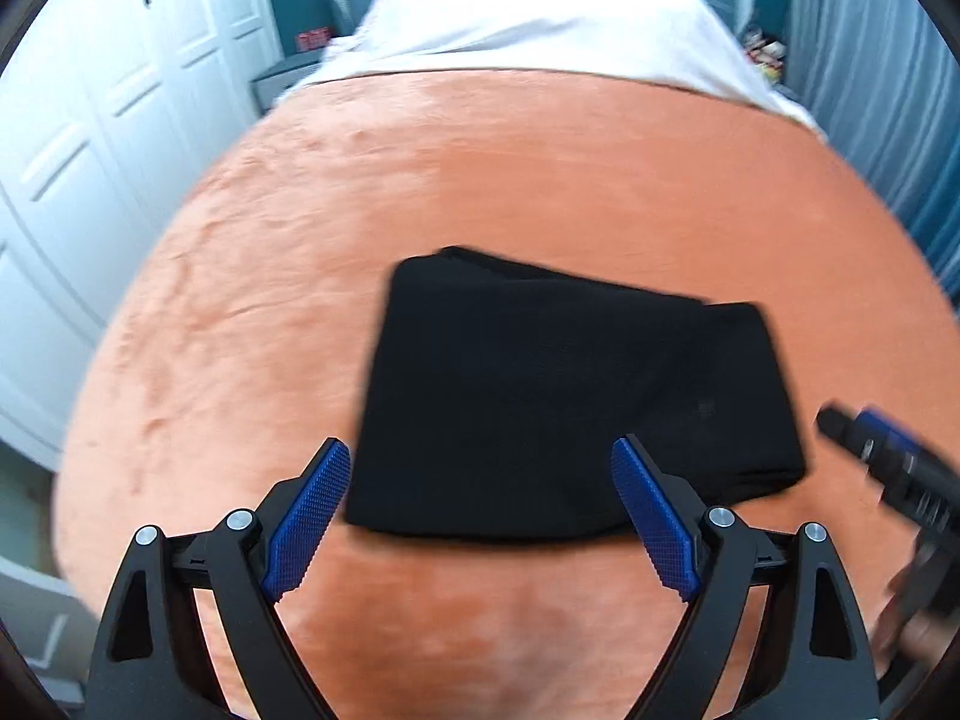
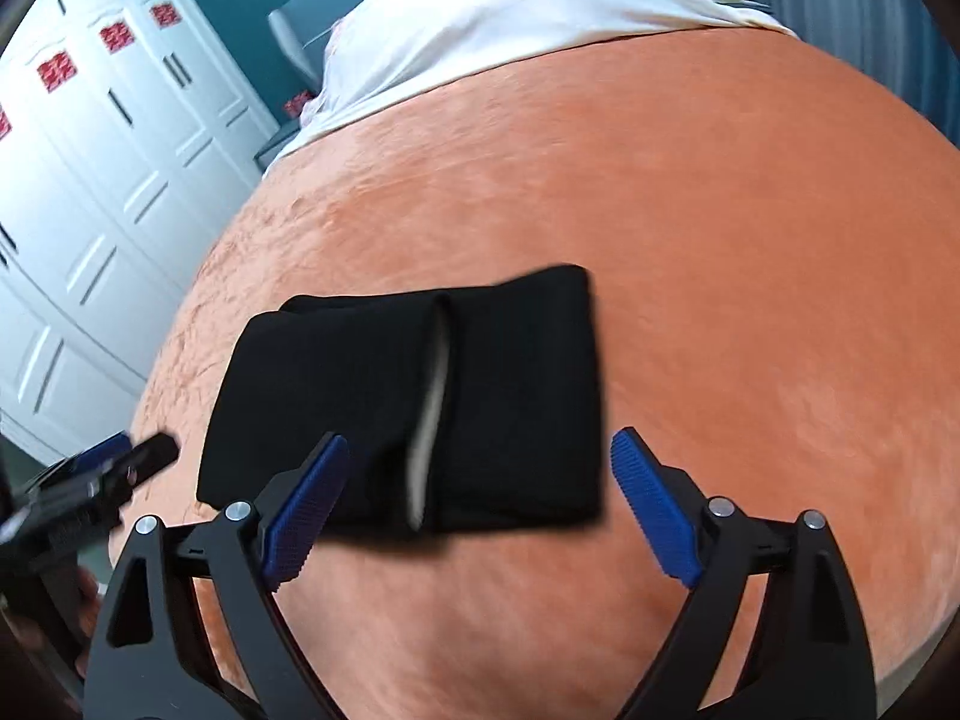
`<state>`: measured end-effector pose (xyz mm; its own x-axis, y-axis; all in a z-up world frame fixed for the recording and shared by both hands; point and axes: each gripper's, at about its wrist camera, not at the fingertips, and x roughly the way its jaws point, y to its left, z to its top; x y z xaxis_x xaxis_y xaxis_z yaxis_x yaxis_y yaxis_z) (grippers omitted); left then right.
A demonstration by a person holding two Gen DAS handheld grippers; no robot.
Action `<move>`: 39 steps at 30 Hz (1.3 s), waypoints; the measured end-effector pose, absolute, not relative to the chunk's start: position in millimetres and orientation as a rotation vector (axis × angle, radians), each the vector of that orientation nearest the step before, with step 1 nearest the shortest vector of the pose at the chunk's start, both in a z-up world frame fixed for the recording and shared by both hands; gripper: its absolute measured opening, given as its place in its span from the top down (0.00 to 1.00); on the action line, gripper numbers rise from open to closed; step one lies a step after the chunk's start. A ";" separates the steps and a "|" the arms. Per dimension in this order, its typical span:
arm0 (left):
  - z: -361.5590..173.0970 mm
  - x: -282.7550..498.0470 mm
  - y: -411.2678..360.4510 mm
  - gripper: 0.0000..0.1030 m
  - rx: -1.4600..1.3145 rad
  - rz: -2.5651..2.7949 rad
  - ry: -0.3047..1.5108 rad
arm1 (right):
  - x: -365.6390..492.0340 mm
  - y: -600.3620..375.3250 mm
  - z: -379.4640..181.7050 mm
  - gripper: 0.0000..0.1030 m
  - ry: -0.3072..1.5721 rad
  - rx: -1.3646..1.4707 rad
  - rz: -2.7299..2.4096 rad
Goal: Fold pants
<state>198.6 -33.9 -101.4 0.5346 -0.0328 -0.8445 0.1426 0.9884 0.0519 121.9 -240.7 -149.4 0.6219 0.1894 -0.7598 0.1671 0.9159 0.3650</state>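
Note:
The black pants [image 1: 564, 396] lie folded into a compact rectangle on the orange bedspread [image 1: 420, 192]. In the right wrist view the pants [image 2: 510, 396] show a fold seam with a pale strip down the middle. My left gripper [image 1: 480, 468] is open and empty, held above the near edge of the pants. My right gripper [image 2: 480, 468] is open and empty, also above the near edge. The right gripper shows at the right edge of the left wrist view [image 1: 888, 456]. The left gripper shows at the left edge of the right wrist view [image 2: 114, 474].
The orange bedspread [image 2: 720, 240] covers the bed. A white sheet [image 1: 540, 18] lies at its far end. White wardrobe doors [image 1: 90, 120] stand to the left. A blue curtain [image 1: 870, 90] hangs at the right, with a small shelf of items [image 1: 765, 54] beside it.

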 end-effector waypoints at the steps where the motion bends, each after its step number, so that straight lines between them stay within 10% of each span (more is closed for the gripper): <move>1: -102.9 199.4 -24.2 0.16 0.117 -0.081 1.007 | 131.8 -233.6 -149.7 0.15 0.921 0.410 0.030; 9: -109.6 186.3 59.8 0.16 0.066 0.031 1.033 | 222.3 -199.9 -201.7 0.10 1.072 0.399 0.070; 12: -115.6 186.4 87.0 0.16 0.037 0.065 1.053 | 232.0 -182.8 -221.1 0.45 1.101 0.423 0.092; 14: -120.0 187.9 101.7 0.16 0.030 0.089 1.061 | 230.9 -168.6 -206.0 0.88 1.080 0.358 0.086; 16: -121.8 190.1 114.9 0.16 0.018 0.113 1.063 | 226.5 -166.9 -162.4 0.93 0.993 0.354 0.115; 21: -119.1 189.6 127.6 0.16 -0.034 0.122 1.060 | 201.8 -196.9 -77.8 0.93 0.802 0.283 0.053; 27: -121.8 186.6 114.5 0.16 -0.044 0.083 1.077 | 198.5 -251.5 -204.4 0.82 1.175 0.219 -0.161; 39: -119.4 188.2 78.5 0.16 0.041 0.065 1.063 | 219.3 -129.8 -116.3 0.82 0.908 0.174 0.237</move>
<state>188.2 78.5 -119.4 0.4847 0.0731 -0.8716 -0.0332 0.9973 0.0652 219.3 -129.8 -116.3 0.5924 0.2761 -0.7569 -0.1296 0.9599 0.2487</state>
